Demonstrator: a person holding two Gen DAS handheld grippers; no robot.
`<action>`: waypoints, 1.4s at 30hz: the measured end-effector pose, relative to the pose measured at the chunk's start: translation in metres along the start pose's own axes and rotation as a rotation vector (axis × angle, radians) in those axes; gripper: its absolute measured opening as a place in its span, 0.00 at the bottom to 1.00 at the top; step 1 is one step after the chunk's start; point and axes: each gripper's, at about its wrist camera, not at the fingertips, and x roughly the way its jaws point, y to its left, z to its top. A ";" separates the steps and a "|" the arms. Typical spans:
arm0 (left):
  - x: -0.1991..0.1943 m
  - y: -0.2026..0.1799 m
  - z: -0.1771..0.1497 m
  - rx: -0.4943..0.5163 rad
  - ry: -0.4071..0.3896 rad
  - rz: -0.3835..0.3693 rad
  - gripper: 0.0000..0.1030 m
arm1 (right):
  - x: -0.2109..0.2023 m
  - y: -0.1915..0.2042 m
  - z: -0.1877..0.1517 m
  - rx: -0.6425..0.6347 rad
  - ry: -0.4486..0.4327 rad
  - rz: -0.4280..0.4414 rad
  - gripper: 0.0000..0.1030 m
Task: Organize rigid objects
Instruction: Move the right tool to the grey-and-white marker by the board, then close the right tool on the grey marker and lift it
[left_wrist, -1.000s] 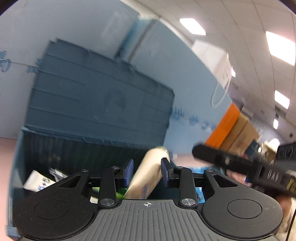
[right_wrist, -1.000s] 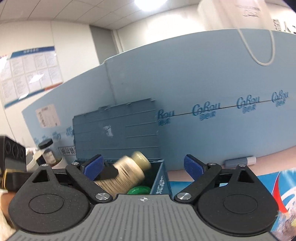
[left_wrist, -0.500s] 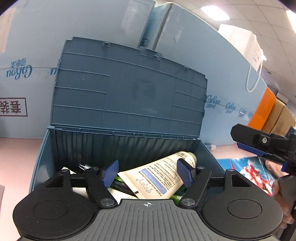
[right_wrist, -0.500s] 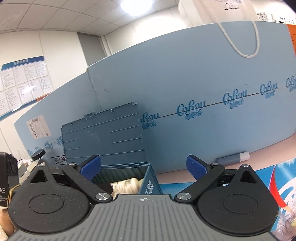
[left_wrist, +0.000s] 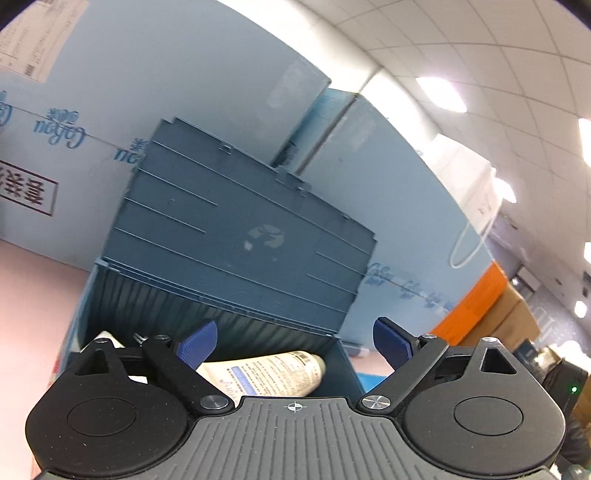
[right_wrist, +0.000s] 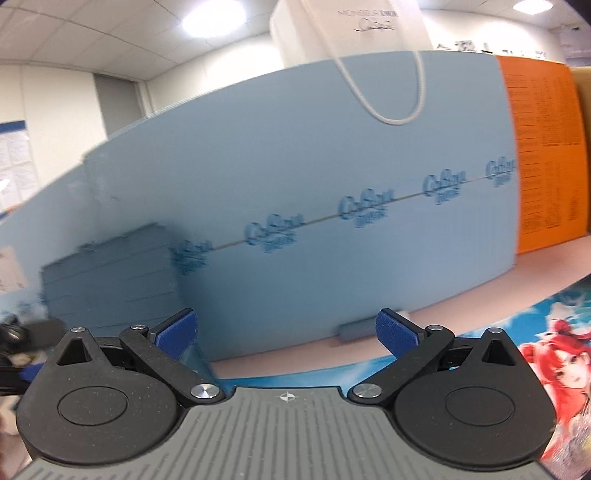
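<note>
A cream tube (left_wrist: 273, 373) with printed text lies inside the blue-grey bin (left_wrist: 343, 365), whose lid (left_wrist: 236, 243) stands upright behind it. My left gripper (left_wrist: 293, 341) hovers just above the bin. Its jaws are opening wide and stand clear of the tube, with nothing pressed between the pads. A white item (left_wrist: 110, 338) shows at the bin's left end. My right gripper (right_wrist: 286, 328) is to the right of the bin, its jaws opening with nothing between them. The bin lid (right_wrist: 107, 280) is blurred at the left of the right wrist view.
Tall light-blue foam boards (right_wrist: 332, 166) wall in the pink table (right_wrist: 480, 295) behind the bin. A grey-blue stick (right_wrist: 358, 328) lies at the board's foot. A cartoon poster mat (right_wrist: 554, 350) covers the table's right. An orange box (right_wrist: 543, 147) and a white bag (right_wrist: 351, 33) stand behind.
My left gripper opened and let go of the cream tube, which dropped flat into the bin; the gripper then rose slightly. The right gripper swung right, away from the bin, and widened a little.
</note>
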 end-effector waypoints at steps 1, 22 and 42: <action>-0.002 -0.001 0.000 0.006 -0.010 0.014 0.93 | 0.004 -0.001 -0.002 -0.031 0.005 -0.014 1.00; 0.032 -0.036 -0.004 0.014 0.047 -0.077 0.96 | 0.102 -0.034 -0.021 -0.199 0.163 -0.179 1.00; 0.041 -0.021 -0.006 -0.022 0.082 -0.066 0.96 | 0.123 -0.062 -0.013 -0.106 0.245 -0.160 0.74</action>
